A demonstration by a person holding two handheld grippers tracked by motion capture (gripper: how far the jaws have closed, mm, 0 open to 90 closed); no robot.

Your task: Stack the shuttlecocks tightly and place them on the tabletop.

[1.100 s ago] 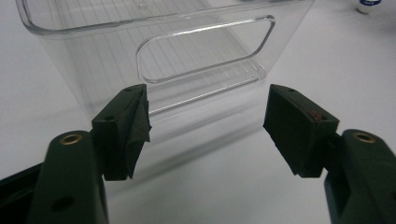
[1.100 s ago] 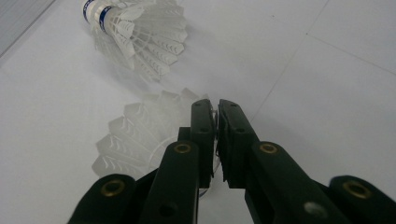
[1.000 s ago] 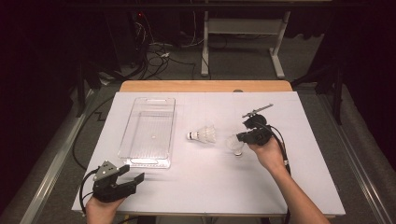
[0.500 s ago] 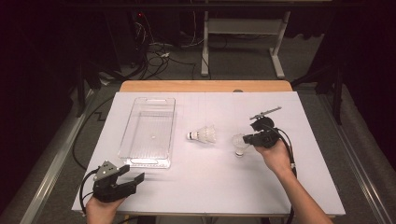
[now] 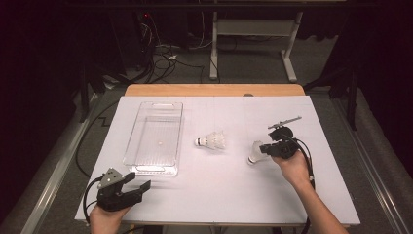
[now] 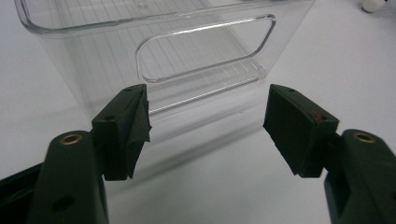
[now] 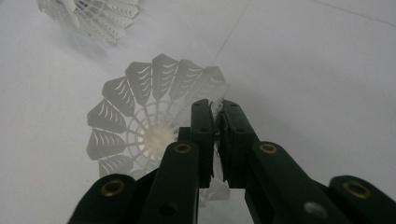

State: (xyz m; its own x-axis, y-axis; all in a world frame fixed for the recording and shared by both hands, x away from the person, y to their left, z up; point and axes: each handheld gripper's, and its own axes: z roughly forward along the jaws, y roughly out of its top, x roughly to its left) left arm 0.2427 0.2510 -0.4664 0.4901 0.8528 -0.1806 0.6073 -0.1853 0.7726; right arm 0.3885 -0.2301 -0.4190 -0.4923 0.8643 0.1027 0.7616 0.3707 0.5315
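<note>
Shuttlecock [image 7: 140, 126] in the right claw [image 7: 216, 109], open skirt up, axis near upright.

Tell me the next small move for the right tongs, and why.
Probably lift and carry toward the clear bin: the right tongs are shut on the skirt rim of a white plastic shuttlecock, and the bin holds no shuttlecock yet.

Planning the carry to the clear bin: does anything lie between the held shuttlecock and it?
Yes. The other shuttlecock lies on the table between the held shuttlecock in the right gripper and the clear bin.
</note>
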